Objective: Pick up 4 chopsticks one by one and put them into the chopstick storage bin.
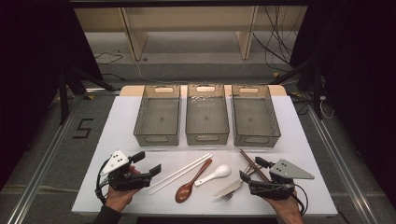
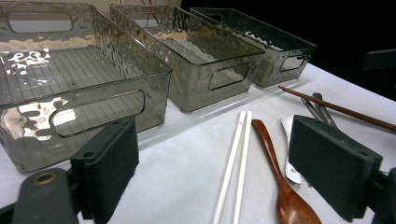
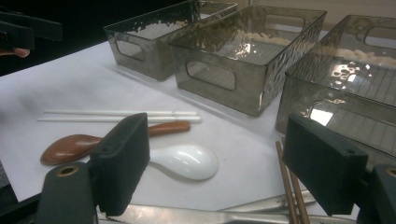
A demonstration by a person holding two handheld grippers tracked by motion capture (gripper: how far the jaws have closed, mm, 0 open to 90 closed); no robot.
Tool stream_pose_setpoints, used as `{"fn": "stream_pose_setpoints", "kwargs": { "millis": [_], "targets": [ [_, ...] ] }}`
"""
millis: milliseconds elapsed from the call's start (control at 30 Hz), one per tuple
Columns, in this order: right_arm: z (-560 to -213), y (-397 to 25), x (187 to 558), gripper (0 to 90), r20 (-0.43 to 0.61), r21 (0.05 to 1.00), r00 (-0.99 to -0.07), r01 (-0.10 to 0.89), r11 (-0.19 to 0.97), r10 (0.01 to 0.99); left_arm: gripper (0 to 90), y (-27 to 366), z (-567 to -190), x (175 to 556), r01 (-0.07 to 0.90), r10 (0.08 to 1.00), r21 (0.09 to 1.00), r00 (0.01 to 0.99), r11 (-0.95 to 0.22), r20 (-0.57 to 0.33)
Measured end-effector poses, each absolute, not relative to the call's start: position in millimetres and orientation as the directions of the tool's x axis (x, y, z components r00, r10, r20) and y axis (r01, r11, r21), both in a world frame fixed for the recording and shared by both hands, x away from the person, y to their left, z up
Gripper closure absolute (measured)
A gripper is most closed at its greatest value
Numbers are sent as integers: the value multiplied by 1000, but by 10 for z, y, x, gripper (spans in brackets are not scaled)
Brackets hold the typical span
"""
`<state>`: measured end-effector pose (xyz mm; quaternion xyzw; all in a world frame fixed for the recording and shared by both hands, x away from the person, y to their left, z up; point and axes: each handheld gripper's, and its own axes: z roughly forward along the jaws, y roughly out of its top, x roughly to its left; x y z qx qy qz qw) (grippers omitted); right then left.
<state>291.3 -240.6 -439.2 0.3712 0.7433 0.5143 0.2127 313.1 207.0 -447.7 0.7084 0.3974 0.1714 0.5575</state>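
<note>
Cutlery lies loose on the white table top (image 1: 116,140): a pair of white chopsticks (image 1: 180,173) (image 2: 236,158) (image 3: 116,115), a wooden spoon (image 1: 190,184) (image 2: 280,177) (image 3: 74,145), a white ceramic spoon (image 1: 215,173) (image 3: 187,161), brown chopsticks (image 1: 251,163) (image 2: 336,109) (image 3: 289,191) and metal cutlery (image 1: 231,190) (image 3: 196,215). My left gripper (image 1: 146,163) (image 2: 219,168) is open and empty, just left of the white chopsticks. My right gripper (image 1: 251,169) (image 3: 222,163) is open and empty, over the brown chopsticks and the metal cutlery.
Three grey see-through bins stand side by side at the back of the table: left (image 1: 156,116) (image 2: 70,79), middle (image 1: 207,114) (image 3: 247,60), right (image 1: 255,115) (image 3: 355,88). All three look empty. Dark floor and cables surround the table.
</note>
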Motion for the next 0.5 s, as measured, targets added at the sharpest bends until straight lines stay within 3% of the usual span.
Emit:
{"fn": "stream_pose_setpoints", "kwargs": {
  "millis": [500],
  "targets": [
    [-4362,-2435,2942,238,76,909,-625,364,204,777,156,2060,-4481,3141,378,756,924,620,-55,-208]
  ]
}}
